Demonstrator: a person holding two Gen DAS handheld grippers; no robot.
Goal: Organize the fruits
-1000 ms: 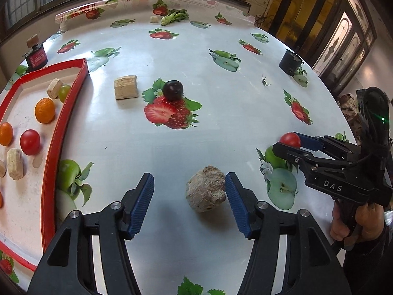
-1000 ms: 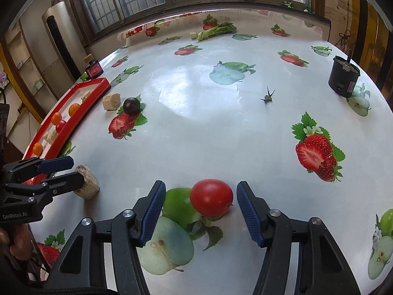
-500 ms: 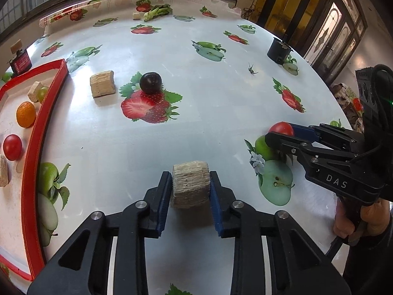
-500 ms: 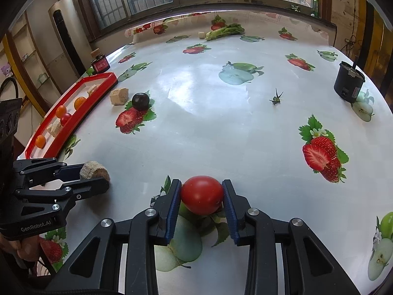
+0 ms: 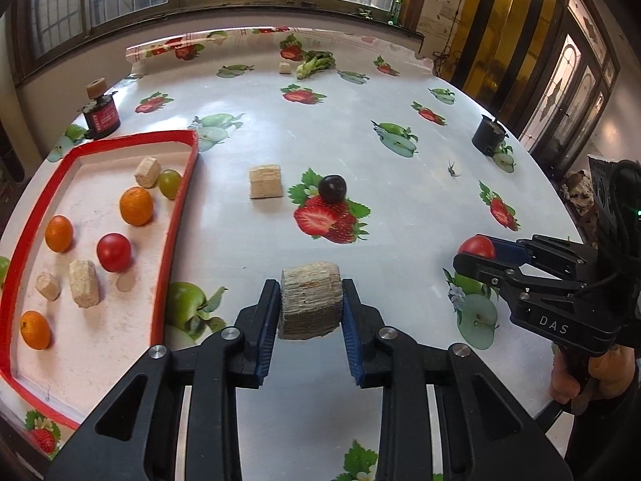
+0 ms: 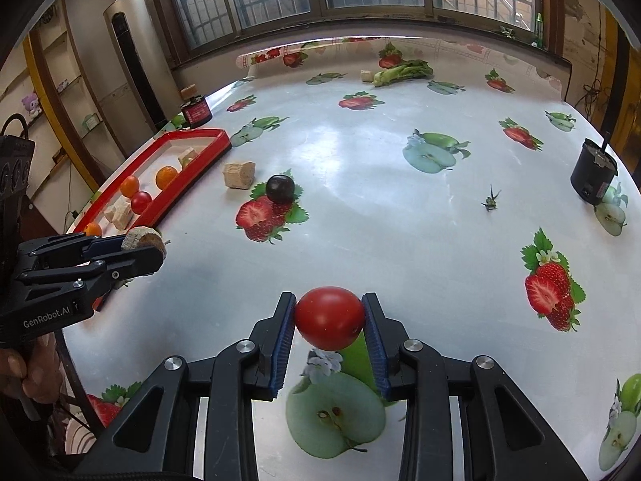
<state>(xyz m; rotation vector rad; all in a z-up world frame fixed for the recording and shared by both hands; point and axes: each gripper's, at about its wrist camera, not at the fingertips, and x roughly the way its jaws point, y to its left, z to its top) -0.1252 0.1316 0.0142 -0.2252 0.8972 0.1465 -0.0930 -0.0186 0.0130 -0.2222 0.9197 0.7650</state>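
Tomato (image 6: 329, 317) (red) in right gripper (image 6: 329, 322)

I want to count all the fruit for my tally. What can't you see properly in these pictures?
- Red tray, left wrist view: its near corner is cut off by the picture edge.
- Same tray, right wrist view: the left gripper and its beige block cover the near end.
- Red tomato, left wrist view: half hidden by the right gripper.
- Black pot: its label is too small to read.
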